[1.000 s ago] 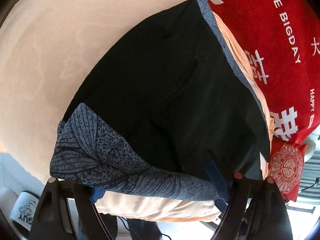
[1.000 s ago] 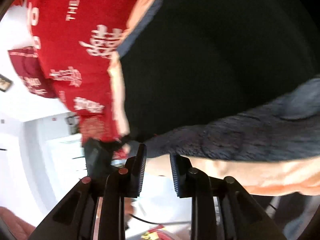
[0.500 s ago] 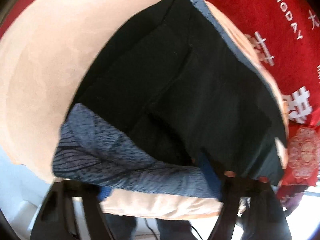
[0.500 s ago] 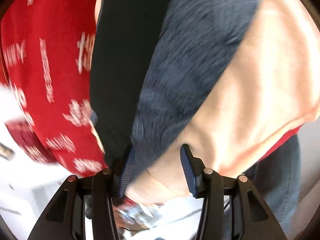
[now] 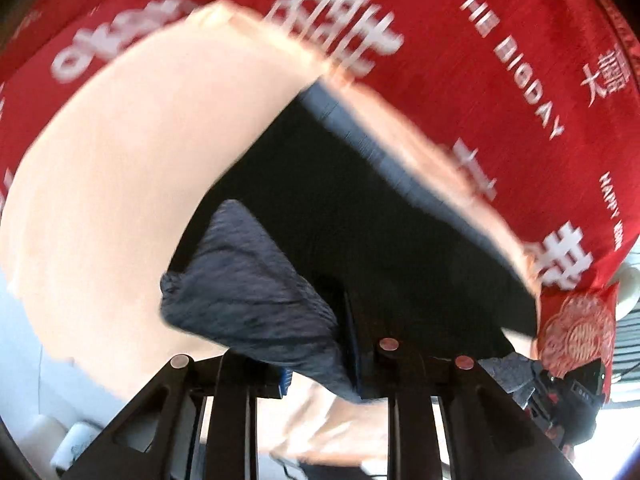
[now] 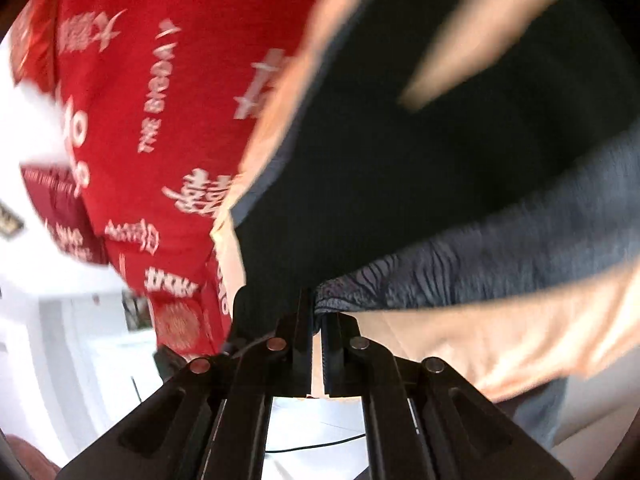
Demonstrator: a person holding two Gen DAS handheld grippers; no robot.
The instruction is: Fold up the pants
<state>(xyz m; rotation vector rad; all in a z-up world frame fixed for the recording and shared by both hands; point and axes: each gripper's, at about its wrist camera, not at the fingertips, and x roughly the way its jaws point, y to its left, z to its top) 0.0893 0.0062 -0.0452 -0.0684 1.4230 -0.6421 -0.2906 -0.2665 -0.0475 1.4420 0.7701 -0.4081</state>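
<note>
The black pants point(image 5: 360, 208) lie on a peach-coloured cloth point(image 5: 140, 160). Their blue patterned edge point(image 5: 256, 288) is bunched up and runs between the fingers of my left gripper point(image 5: 316, 344), which is shut on it. In the right wrist view the pants point(image 6: 400, 168) fill the upper right, and the same patterned edge point(image 6: 460, 272) runs in from the right to the tips of my right gripper point(image 6: 316, 308). That gripper is shut, with the end of the blue edge pinched between its pads. Both pictures are blurred by motion.
A red tablecloth point(image 5: 480, 60) with white lettering lies under the peach cloth point(image 6: 500, 340). A red patterned pouch point(image 5: 576, 328) hangs at its right edge. White floor and a cable point(image 6: 320, 444) show below. A jeans leg point(image 6: 536, 412) stands close by.
Both grippers have gone from open to shut on the blue patterned edge. Both have risen, and the edge is now bunched and lifted off the peach cloth.
</note>
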